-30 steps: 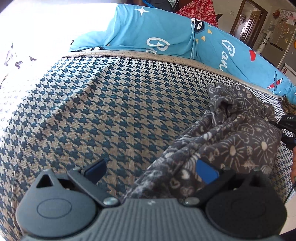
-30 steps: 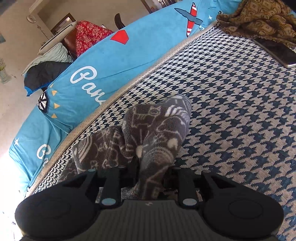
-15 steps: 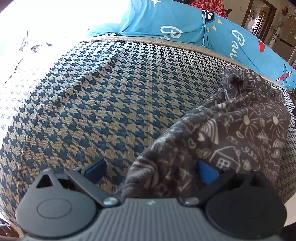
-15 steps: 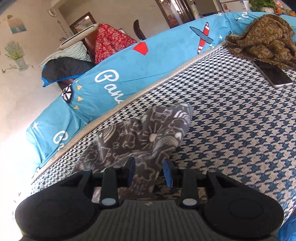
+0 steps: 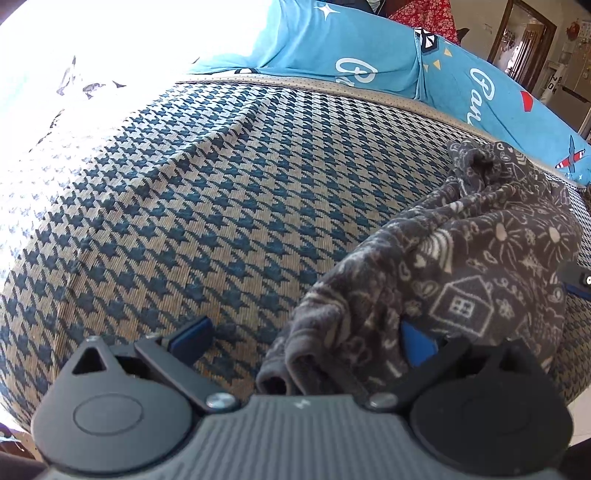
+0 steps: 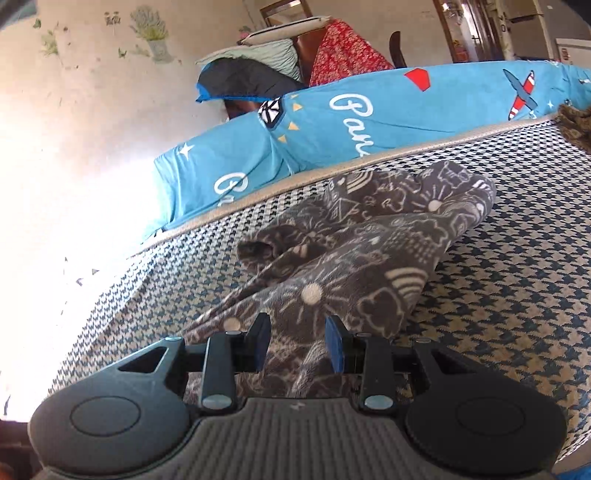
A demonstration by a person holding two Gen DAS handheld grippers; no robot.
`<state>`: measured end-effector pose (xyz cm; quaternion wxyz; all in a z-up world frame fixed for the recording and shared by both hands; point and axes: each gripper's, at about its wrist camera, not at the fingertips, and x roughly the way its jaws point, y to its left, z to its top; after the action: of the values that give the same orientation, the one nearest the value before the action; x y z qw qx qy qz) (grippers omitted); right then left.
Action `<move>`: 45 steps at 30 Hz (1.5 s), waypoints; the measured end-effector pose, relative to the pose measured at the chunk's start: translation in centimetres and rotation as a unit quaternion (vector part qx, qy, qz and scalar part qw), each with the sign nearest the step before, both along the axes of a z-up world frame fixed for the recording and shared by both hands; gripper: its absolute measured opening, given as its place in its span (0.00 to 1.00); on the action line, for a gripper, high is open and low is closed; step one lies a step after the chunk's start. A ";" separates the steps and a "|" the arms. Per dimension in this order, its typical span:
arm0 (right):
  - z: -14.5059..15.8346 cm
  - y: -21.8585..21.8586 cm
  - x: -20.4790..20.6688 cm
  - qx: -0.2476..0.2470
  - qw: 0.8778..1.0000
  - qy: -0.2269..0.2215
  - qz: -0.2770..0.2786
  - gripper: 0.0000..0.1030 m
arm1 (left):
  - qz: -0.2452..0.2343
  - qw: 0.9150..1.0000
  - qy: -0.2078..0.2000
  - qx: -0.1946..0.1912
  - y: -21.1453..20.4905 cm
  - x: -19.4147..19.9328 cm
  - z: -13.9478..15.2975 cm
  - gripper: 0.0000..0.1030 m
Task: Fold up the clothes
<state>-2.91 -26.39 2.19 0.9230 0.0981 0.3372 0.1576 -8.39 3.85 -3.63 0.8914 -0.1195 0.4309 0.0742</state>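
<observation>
Right tool (image 6: 297, 341) has let go since earlier frame: pads now apart, straddling grey printed fleece garment (image 6: 369, 254) without pressing. Garment lies bunched on houndstooth bed cover (image 5: 221, 206). Left tool (image 5: 303, 339) wide apart, cloth over one pad. Step: releasing after fold. Next: re-grip edge, flatten.

- A houndstooth mattress cover (image 5: 207, 192), dark blue on beige, fills the middle of both views.
- A bright blue bedsheet (image 6: 369, 122) with white script lettering, a red shape and an aeroplane print runs along its far edge.
- A red floral cloth (image 6: 343, 51) sits upper centre, a dark pillow (image 6: 243, 81) beside it.
- Flower stickers (image 6: 151, 29) mark the wall, upper left.
- A brown patterned cloth (image 6: 576, 122) shows at the right edge.
</observation>
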 end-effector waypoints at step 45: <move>-4.7 1.3 -8.3 0.101 0.987 0.110 0.060 0.32 | 0.007 0.999 -0.019 -0.039 2.0 -2.9 0.8 1.00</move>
<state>-11.18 -25.08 -2.53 0.8548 0.1870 0.4241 0.2336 -11.28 5.89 -2.85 0.8937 -0.1587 0.4151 0.0615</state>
